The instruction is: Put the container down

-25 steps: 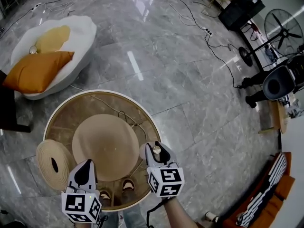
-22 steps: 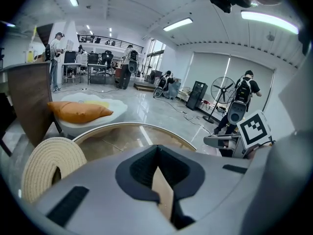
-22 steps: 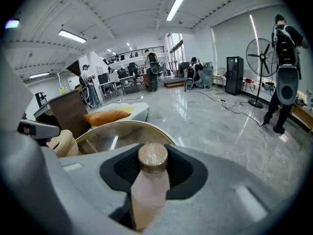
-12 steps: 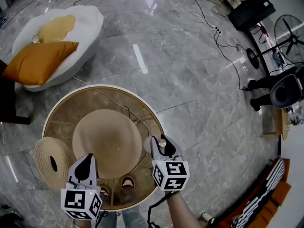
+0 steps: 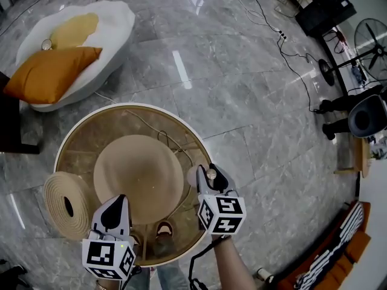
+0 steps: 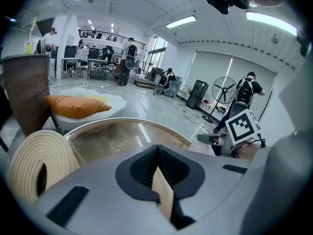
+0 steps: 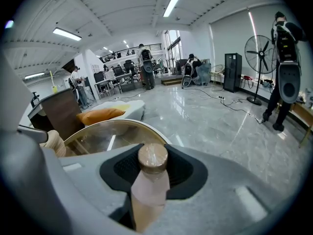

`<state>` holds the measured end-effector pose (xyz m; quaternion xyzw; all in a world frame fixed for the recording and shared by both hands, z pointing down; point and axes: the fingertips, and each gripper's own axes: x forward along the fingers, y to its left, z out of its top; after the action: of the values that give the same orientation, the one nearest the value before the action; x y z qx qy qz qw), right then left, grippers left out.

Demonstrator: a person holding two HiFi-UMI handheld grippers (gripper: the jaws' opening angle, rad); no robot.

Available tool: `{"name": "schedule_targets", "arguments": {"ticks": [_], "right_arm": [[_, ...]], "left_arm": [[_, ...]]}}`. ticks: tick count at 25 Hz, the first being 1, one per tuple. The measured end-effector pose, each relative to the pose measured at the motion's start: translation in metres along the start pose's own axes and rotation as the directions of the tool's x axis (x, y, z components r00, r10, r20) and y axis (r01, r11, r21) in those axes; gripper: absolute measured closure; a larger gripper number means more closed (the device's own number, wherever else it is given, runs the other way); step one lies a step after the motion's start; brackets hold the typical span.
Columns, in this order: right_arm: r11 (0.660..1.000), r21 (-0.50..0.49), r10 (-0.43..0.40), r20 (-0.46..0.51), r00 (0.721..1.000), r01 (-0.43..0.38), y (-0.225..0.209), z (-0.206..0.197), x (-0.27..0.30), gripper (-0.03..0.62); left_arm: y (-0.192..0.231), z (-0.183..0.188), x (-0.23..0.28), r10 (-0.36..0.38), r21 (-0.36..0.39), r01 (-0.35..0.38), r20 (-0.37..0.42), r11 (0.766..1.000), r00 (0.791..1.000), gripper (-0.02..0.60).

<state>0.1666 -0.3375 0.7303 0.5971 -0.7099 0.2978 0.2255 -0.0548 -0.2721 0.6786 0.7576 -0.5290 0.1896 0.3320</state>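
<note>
My right gripper (image 5: 208, 177) is shut on the container (image 5: 195, 177), a pale pink bottle with a brown cap. It holds the bottle upright over the right rim of the round glass table (image 5: 78, 132). In the right gripper view the bottle (image 7: 149, 182) stands between the dark pads, cap up. My left gripper (image 5: 114, 210) hovers over the table's near edge with its jaws shut and nothing in them. In the left gripper view its tips (image 6: 157, 153) meet.
A tan domed disc (image 5: 138, 177) covers the table's middle, and a woven ring (image 5: 63, 204) lies at its left edge. A white seat with an orange cushion (image 5: 51, 71) stands beyond. Cables (image 5: 284, 41) and a fan (image 5: 369, 38) are on the floor at right.
The right gripper with the bottle has drifted a little to the right and nearer to me. Its grip is unchanged, and the left gripper has barely moved.
</note>
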Motion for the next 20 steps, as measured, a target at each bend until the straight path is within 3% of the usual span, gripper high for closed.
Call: {"name": "schedule_targets", "arguments": {"ticks": [11, 20], "right_arm": [[1.000, 0.030, 0.006, 0.013, 1.000, -0.006, -0.004, -0.006, 0.006, 0.462], [1.000, -0.013, 0.008, 0.022, 1.000, -0.008, 0.001, -0.009, 0.005, 0.462]], "left_arm": [[-0.004, -0.005, 0.004, -0.006, 0.008, 0.006, -0.015, 1.000, 1.000, 0.586], [-0.013, -0.014, 0.005, -0.018, 0.013, 0.018, -0.033, 1.000, 0.999, 0.585]]}}
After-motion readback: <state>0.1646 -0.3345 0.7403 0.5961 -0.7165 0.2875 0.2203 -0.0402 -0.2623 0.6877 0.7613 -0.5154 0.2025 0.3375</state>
